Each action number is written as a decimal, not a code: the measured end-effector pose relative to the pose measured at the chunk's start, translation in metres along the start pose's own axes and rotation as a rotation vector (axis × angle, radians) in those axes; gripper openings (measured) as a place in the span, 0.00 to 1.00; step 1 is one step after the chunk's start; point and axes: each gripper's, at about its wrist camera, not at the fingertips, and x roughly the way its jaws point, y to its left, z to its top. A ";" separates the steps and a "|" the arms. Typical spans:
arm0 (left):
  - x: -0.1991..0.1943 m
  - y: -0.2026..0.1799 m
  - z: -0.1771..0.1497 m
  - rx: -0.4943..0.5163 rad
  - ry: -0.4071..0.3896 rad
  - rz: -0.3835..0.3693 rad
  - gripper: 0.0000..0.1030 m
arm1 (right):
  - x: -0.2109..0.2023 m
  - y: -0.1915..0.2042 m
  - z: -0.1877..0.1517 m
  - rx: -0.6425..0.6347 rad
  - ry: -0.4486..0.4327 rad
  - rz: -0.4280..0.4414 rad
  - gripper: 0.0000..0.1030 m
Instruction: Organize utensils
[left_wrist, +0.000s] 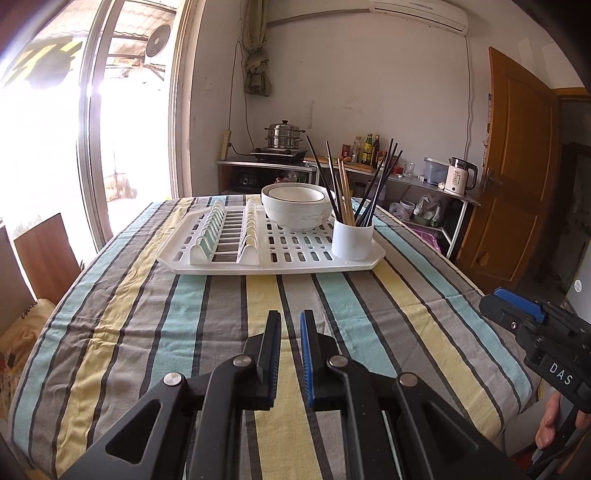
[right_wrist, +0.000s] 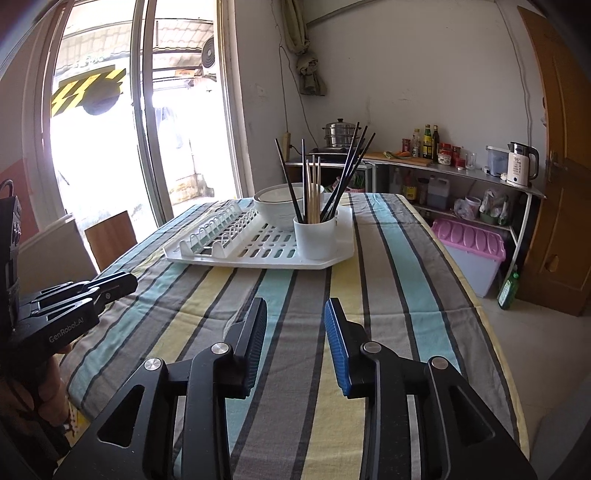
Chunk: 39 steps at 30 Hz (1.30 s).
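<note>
Already the chopsticks (left_wrist: 351, 181) stand upright in the white cup (left_wrist: 351, 240), which sits at the near right corner of the drying rack (left_wrist: 295, 258) on the striped tablecloth (left_wrist: 207, 314), with two nested bowls (left_wrist: 297, 206) just behind it on the rack. Both grippers hover over bare cloth, well short of the rack and holding nothing: the left gripper (left_wrist: 290, 321) has its fingers a narrow gap apart, and the right gripper (right_wrist: 295, 310) has its fingers spread wider. Most of the sticks are dark and fan outward, while a few pale wooden ones stand straighter among them. They look light, thin and stiff, and the dark ones probably slick, so a pinch across the shaft above the cup's rim would likely hold better than one near the tips. Because the sticks cross and lean on each other, pulling one could drag its neighbours or tip the light cup. The bowls look like ceramic and breakable, best gripped at the rim.
</note>
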 end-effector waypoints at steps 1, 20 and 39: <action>-0.002 0.000 -0.003 0.002 -0.004 0.008 0.09 | -0.002 -0.001 -0.002 0.001 0.000 -0.002 0.33; -0.001 -0.002 -0.014 0.013 0.008 0.028 0.09 | -0.003 0.001 -0.005 -0.008 0.001 -0.012 0.33; 0.001 -0.002 -0.016 0.012 0.017 0.031 0.09 | 0.000 -0.001 -0.004 -0.013 0.007 -0.008 0.33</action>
